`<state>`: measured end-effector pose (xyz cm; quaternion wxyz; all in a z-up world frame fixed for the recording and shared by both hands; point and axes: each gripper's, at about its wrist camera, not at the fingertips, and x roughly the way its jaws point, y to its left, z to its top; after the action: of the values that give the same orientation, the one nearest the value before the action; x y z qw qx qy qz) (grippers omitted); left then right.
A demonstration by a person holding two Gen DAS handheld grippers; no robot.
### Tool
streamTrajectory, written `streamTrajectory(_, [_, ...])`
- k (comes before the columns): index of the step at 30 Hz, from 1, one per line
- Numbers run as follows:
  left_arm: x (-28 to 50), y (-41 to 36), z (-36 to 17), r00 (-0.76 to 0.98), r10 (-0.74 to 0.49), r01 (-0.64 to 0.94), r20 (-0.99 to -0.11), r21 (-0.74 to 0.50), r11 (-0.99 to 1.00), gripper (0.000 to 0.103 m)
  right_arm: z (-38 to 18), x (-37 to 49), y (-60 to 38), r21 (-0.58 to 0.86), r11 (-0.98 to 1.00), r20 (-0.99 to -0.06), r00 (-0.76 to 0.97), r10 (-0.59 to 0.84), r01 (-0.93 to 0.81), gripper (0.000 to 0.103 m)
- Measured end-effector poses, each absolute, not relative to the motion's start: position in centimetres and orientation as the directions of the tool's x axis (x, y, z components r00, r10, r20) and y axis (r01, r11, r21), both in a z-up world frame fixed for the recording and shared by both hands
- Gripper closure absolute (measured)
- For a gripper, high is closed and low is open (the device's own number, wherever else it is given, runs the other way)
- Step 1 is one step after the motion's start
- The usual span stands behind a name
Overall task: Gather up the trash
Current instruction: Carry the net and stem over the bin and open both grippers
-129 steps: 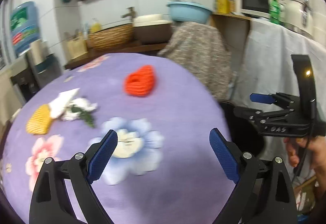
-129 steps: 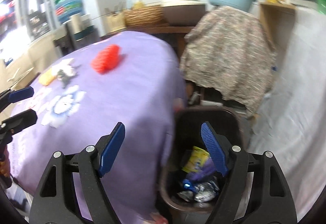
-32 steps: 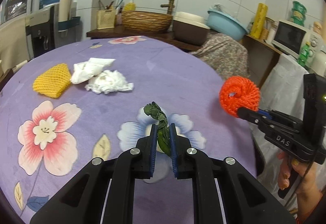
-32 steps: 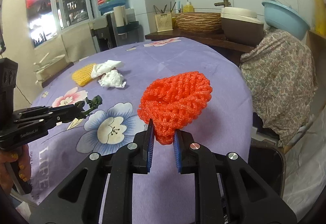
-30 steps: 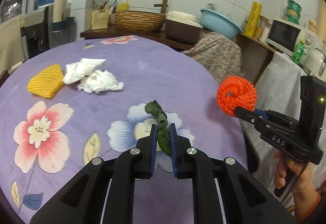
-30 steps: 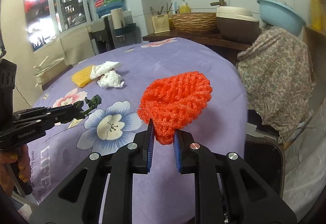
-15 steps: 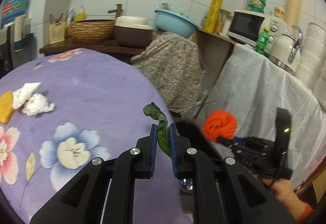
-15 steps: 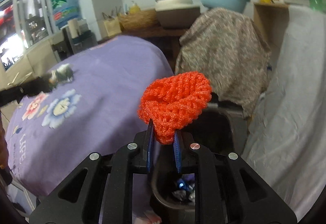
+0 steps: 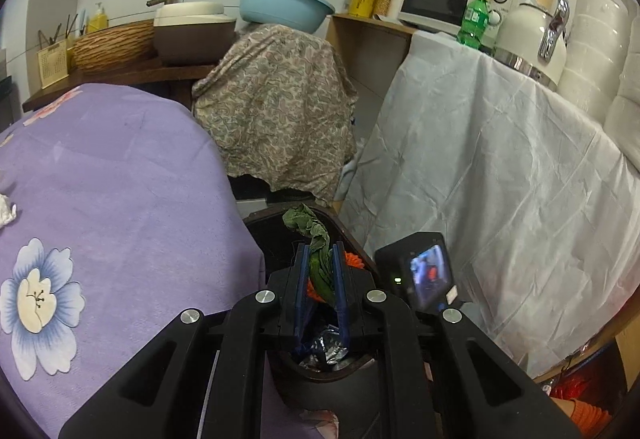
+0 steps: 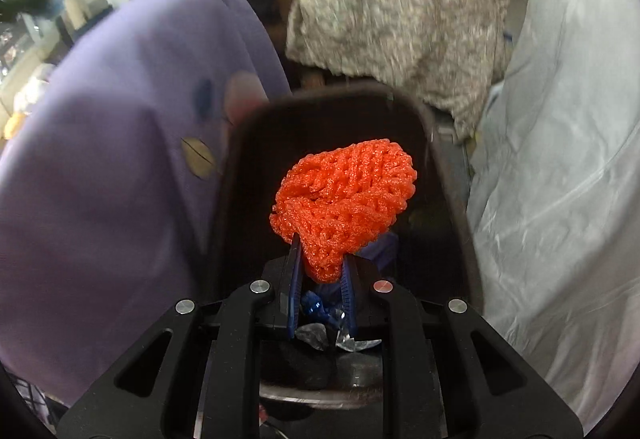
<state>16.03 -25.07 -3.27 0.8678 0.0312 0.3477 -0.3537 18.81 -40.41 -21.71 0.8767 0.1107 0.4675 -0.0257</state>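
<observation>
Trash is what I am carrying in both hands: my left gripper is clenching a wilted green leaf, and my right gripper is pinching an orange foam net by its lower edge. Both pieces are hanging over the dark bin that is standing on the floor just beside the purple tablecloth. In the right wrist view the net is sitting squarely inside the bin's mouth, with foil and blue wrappers lying at the bottom beneath it. In the left wrist view the leaf is pointing at the bin's far rim, and the back of the right gripper's camera is crowding in just beside my left fingers.

The step in hand, as I judge it, is the drop. To do it well I am aiming to keep each piece well inside the rim before letting go, since the net is light and bulky and may catch on a pad or bounce off the wall. The leaf is limp and damp-looking, so it may cling to one pad; opening wide and giving a small shake should free it. With two grippers sharing one opening, I am minding the gap between them. One white tissue is waiting on the cloth.
</observation>
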Motion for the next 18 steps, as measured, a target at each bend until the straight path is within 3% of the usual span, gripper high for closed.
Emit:
streamTrajectory(5, [16.1, -26.5, -4.4, 0.484, -0.583, 0.649, -0.652, -0.18, 0.739, 0.09, -24.5, 19.4, -40.9, 0.199, 0.964, -0.845, 0.529, 0.078, 0.176, 0.079])
streamTrajectory(6, [16.1, -26.9, -4.7, 0.478, -0.582, 0.655, -0.658, -0.175, 0.735, 0.09, -24.7, 19.4, -40.9, 0.201, 0.962, -0.847, 0.526, 0.076, 0.185, 0.074])
streamTrajectory(8, [16.2, -27.5, -5.2, 0.472, -0.578, 0.663, -0.665, -0.164, 0.73, 0.09, -24.6, 18.9, -41.1, 0.197, 0.959, -0.84, 0.54, 0.059, 0.202, 0.049])
streamTrajectory(9, [16.2, -27.8, -5.4, 0.47, -0.574, 0.666, -0.67, -0.158, 0.729, 0.09, -24.4, 18.4, -41.1, 0.192, 0.96, -0.835, 0.548, 0.052, 0.203, 0.047])
streamTrajectory(18, [17.4, -31.5, -9.7, 0.423, -0.541, 0.68, -0.727, -0.14, 0.719, 0.09, -22.4, 14.1, -41.6, 0.144, 0.962, -0.808, 0.589, -0.021, 0.232, 0.046])
